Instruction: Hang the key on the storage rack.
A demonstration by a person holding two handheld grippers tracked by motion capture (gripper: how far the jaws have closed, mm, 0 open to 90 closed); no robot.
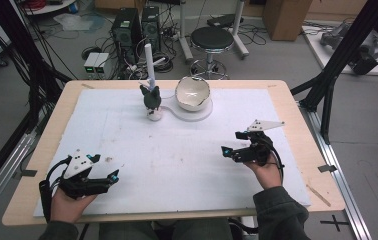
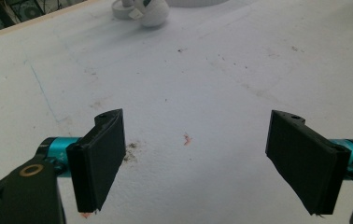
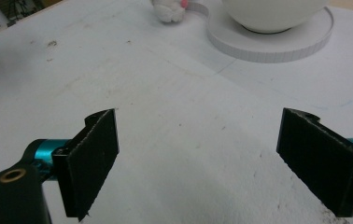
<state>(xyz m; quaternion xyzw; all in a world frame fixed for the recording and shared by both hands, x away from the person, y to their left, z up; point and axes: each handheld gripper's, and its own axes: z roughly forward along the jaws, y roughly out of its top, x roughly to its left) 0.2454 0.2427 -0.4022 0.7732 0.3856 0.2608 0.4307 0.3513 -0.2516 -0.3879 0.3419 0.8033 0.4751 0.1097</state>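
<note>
A white bowl [image 1: 193, 93] sits on a round white base [image 1: 201, 113] at the back middle of the white foam board [image 1: 177, 150]. Left of it stands a small dark-and-white figure [image 1: 152, 100] with a white stick rising from it. My left gripper [image 1: 104, 167] rests open near the front left, held by a hand, nothing between its jaws. My right gripper [image 1: 232, 142] is open at the right, also bare. In the right gripper view the bowl [image 3: 272, 14] and base [image 3: 268, 42] lie far ahead; my gripper [image 3: 221, 163] is wide apart. The left gripper [image 2: 207, 163] faces stained board.
The wooden table [image 1: 297, 115] edge frames the board. Behind the table stand a black stool [image 1: 212, 42], computer towers [image 1: 136, 27] and cables on the floor. Black frame posts [image 1: 342, 55] rise at the right, more at the left.
</note>
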